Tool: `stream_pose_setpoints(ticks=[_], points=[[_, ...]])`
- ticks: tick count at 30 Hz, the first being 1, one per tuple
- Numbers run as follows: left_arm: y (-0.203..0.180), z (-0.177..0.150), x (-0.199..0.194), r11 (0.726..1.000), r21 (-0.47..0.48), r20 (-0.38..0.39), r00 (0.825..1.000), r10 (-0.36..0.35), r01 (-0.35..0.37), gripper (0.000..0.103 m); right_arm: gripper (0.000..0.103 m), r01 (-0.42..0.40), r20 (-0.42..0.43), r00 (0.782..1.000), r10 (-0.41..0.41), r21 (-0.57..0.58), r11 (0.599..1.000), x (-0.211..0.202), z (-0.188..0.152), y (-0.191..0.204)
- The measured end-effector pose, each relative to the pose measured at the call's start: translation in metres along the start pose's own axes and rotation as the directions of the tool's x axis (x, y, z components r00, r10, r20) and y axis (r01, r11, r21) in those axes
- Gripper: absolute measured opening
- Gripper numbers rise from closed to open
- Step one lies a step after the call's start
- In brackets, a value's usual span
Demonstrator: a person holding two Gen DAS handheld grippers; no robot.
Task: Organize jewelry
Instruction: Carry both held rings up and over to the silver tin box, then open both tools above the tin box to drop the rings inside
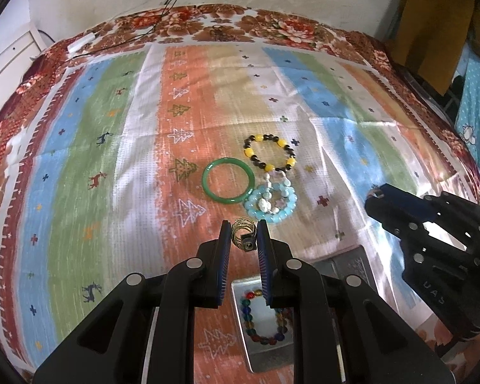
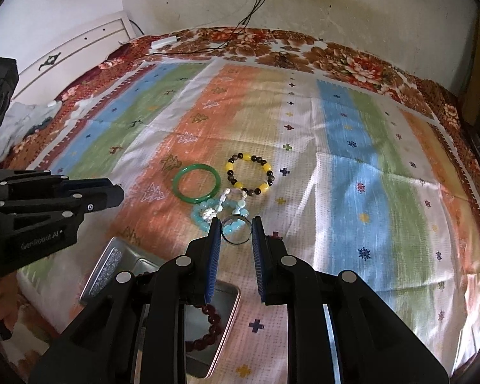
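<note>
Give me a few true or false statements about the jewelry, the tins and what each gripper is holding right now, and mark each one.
1. The left gripper holds a gold ring. True.
2. The right gripper is empty. False: a thin silver ring sits between its jaws.
3. The green bangle lies in a tin. False: it lies on the cloth.
4. A dark red bead bracelet lies in a tin. True.
</note>
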State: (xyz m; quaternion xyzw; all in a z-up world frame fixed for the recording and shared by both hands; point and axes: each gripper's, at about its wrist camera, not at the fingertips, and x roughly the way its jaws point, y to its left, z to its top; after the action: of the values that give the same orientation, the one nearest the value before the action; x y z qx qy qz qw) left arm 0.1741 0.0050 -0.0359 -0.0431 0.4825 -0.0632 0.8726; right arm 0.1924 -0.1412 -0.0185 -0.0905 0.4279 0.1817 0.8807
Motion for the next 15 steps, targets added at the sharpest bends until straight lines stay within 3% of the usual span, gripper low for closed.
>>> stream_pose_setpoints(ticks=[15], points=[[-0.02,-0.033,-0.03,0.998,0.045,0.036,0.999,-0.04,0.038,0.016,0.02,-0.074,0.002,0.997,0.074,0.003,0.997,-0.026,-0.027,0.011]])
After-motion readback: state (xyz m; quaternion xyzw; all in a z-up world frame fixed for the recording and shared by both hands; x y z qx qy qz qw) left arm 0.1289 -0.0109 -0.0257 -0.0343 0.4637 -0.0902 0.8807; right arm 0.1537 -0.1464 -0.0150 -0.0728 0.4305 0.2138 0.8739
